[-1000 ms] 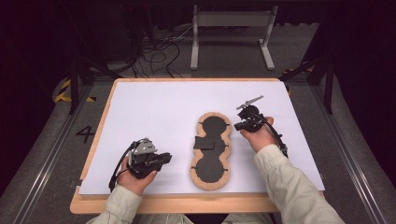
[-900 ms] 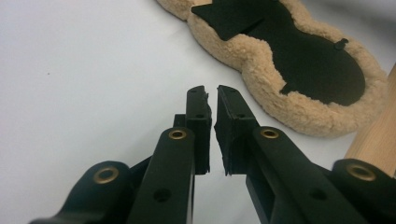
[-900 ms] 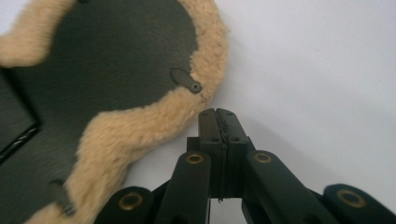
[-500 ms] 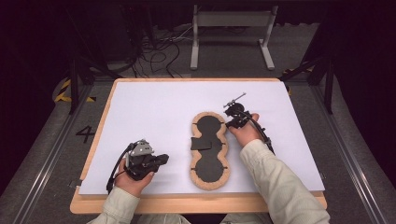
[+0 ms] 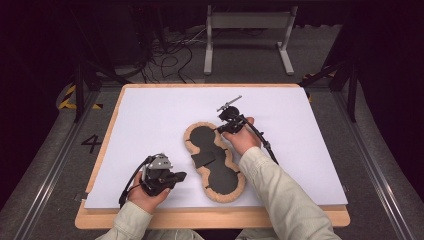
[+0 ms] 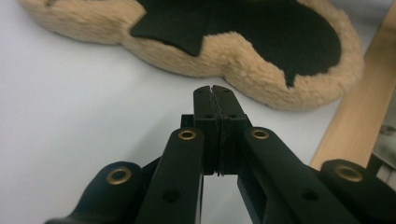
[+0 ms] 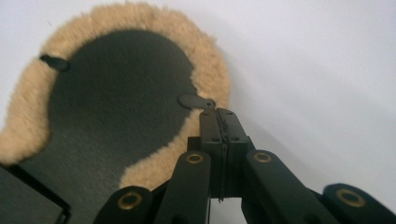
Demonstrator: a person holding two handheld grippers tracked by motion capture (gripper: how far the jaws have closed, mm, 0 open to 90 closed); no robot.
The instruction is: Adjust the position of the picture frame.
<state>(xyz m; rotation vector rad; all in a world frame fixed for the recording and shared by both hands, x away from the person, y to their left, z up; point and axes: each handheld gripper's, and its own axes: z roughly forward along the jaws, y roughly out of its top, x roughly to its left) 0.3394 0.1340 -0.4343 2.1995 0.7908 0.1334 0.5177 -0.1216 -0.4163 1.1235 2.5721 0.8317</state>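
A peanut-shaped pad (image 5: 220, 176) with a black face and a tan fleece rim lies on the white sheet (image 5: 150, 120). A black flap (image 5: 202, 160) sits at its waist. My right gripper (image 5: 220, 130) is shut, its tips at the right rim of the pad's far lobe. In the right gripper view the tips (image 7: 217, 112) sit right beside a small black tab (image 7: 190, 100) on the fleece (image 7: 210, 70); no pinch is visible. My left gripper (image 5: 182, 176) rests left of the pad's near lobe. Its jaws (image 6: 213, 88) have just been closing and are shut on nothing, short of the fleece (image 6: 243, 70).
The wooden table edge (image 5: 210, 217) runs along the front and shows at the right of the left gripper view (image 6: 359, 116). A second small tab (image 7: 55, 62) lies on the far lobe's other side. A metal stand (image 5: 247, 20) and cables (image 5: 175, 50) are on the floor behind.
My right hand has moved left across the sheet, bringing its shut gripper to the rim of the pad's far lobe. The left hand has stayed in place.
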